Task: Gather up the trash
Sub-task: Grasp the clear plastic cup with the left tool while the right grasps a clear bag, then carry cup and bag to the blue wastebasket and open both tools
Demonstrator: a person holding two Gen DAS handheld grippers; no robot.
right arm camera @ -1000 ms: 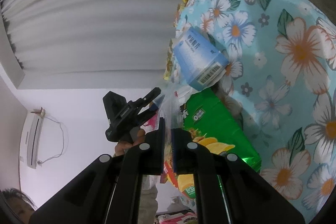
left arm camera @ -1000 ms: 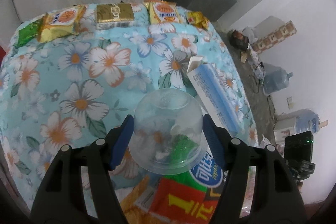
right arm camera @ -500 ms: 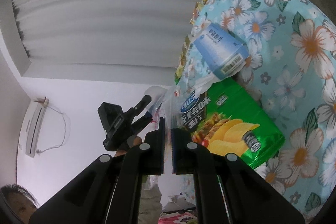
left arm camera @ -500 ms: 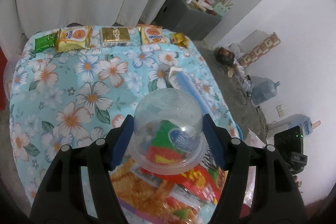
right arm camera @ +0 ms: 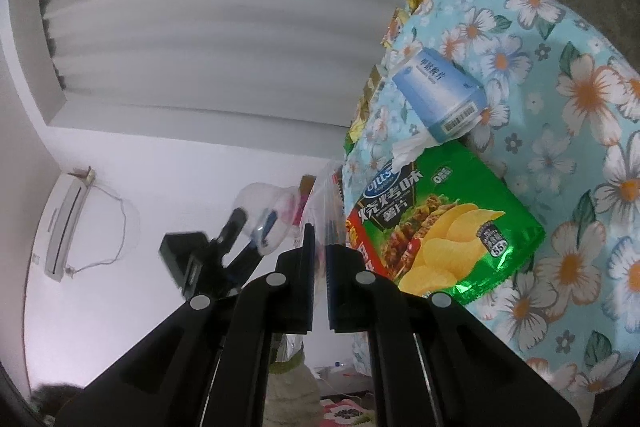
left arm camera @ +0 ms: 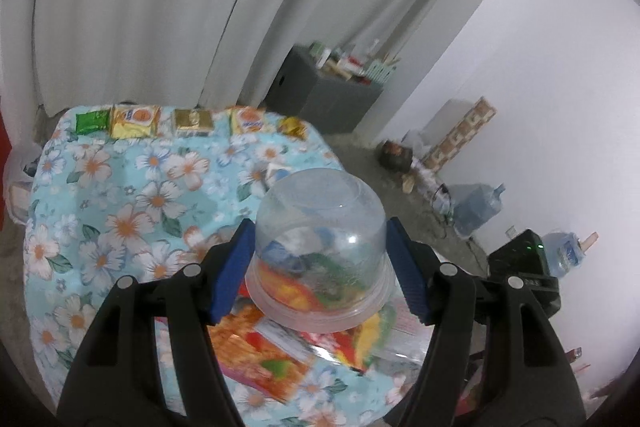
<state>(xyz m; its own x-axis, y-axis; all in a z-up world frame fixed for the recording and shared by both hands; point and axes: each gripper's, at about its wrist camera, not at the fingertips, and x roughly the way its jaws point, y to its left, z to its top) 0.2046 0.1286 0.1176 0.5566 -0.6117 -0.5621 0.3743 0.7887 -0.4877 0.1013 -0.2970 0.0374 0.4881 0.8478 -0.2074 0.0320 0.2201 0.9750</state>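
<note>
While the left gripper [left arm camera: 320, 267] has lifted up and away from the flowered desk [left arm camera: 120, 211], its blue pads stay clamped on the sides of an upturned clear plastic cup [left arm camera: 320, 247], jaws set wide at the cup's width. A second ago the cup hung close over the cloth; now the whole desk top lies below and beyond it, with the row of snack packets [left arm camera: 136, 121] far ahead at the back edge. The right gripper [right arm camera: 318, 267] is pinched almost fully closed on the rim of a clear plastic bag [right arm camera: 324, 203], held up just to the left of the green chip bag [right arm camera: 440, 231] and the blue medicine box [right arm camera: 436, 95] beyond it. In the right wrist view the cup appears left of that gripper, near the bag's mouth. My judgement: the cup is lifted clear and headed for the bag; dropping it in comes next, with box and chip bag still to collect.
</note>
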